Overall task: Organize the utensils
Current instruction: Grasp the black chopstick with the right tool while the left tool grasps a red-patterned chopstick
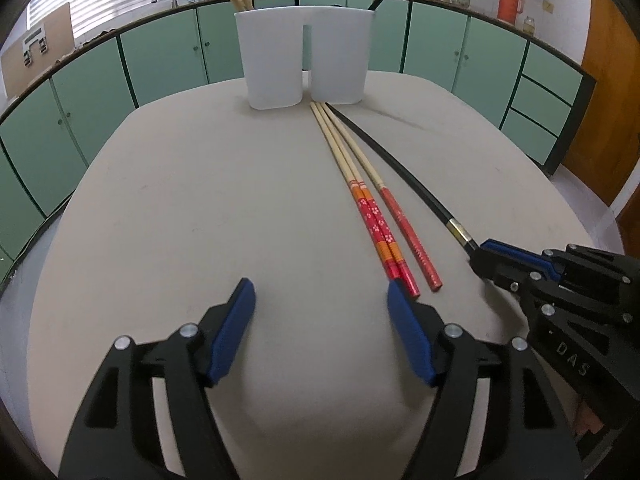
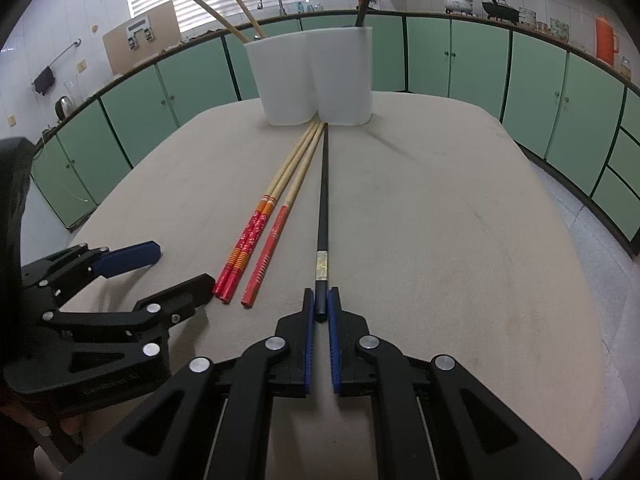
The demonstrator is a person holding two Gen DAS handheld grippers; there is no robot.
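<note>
A white two-compartment holder (image 1: pixel 306 54) (image 2: pixel 316 76) stands at the table's far side, with wooden chopsticks (image 2: pixel 236 20) in its left part and a dark and a red one in its right part. Three red-ended chopsticks (image 1: pixel 372 204) (image 2: pixel 264 224) lie side by side on the table. A black chopstick (image 1: pixel 400 164) (image 2: pixel 322 208) lies right of them. My right gripper (image 2: pixel 321 308) (image 1: pixel 482 254) is shut on the black chopstick's near end. My left gripper (image 1: pixel 320 292) is open and empty, its right finger touching the red chopsticks' near ends; it also shows in the right wrist view (image 2: pixel 180 264).
The beige table (image 1: pixel 180 200) (image 2: pixel 460 220) carries only the holder and chopsticks. Green cabinets (image 1: pixel 160 52) and a counter with a sink, pots and an orange flask (image 1: pixel 510 0) run behind it.
</note>
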